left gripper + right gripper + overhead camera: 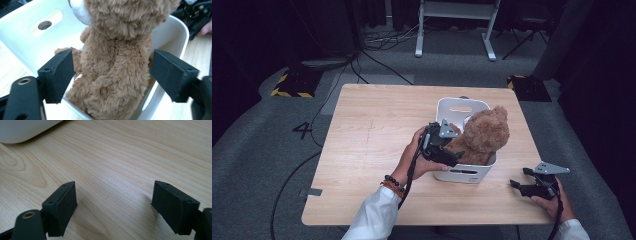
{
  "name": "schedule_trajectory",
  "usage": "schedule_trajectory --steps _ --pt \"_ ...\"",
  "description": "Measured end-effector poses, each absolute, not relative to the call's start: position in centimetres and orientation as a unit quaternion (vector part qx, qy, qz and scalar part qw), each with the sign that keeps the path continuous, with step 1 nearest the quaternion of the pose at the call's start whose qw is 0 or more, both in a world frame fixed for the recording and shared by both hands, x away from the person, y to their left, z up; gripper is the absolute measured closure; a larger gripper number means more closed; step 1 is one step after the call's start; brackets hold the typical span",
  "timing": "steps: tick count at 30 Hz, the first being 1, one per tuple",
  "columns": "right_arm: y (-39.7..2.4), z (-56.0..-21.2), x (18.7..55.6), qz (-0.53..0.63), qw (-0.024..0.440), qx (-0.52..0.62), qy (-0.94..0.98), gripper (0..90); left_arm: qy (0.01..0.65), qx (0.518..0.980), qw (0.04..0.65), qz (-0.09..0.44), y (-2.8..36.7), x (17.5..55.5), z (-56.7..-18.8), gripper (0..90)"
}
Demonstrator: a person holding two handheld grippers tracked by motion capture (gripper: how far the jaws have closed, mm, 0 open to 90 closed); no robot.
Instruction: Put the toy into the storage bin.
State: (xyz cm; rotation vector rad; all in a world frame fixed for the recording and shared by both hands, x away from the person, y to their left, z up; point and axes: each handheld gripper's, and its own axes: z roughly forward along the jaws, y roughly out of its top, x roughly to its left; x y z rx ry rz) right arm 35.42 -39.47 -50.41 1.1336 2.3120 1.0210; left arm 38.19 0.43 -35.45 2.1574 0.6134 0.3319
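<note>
Teddy bear [117,67]: a brown plush toy sitting upright in the white bin [451,107], which stands on the counter [372,150] toward its 3 o'clock side; the head rises above the rim.
Handling: it looks light and soft, so the pile should squash under pressure and spring back. Not fragile, and the fur gives grip rather than slip.
Where to hold: across the torso below the head, where the stuffing seems thickest. A pinch on an ear or a limb would likely let it dangle and swing.
Left gripper [112,75]: its jaws stand apart on either side of the bear's body, the pads just beside the fur at 9 and 3 o'clock of the torso, not pressing it.
Left hand [414,157]: it reaches in from 7 o'clock of the bin, forearm angled up across the counter, gripper aimed over the near rim.
Right gripper [532,187]: it lies low over the counter at 4 o'clock of the bin, well apart from it; jaws wide apart with bare wood between them.
Right hand [552,202]: it sits near the counter's near edge.
</note>
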Motion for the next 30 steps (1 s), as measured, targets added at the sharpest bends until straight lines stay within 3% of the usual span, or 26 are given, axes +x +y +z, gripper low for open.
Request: schedule_trajectory --steps 9,30 --pt "-39.5 -50.4 35.4 0.362 0.185 0.402 0.82 19.8 0.255 0.849 0.439 0.145 2.0 37.8 -35.0 16.5" --pt "-39.5 -50.4 35.4 0.362 0.185 0.402 0.82 19.7 0.256 0.855 0.41 0.186 4.7 36.7 -35.0 16.5"
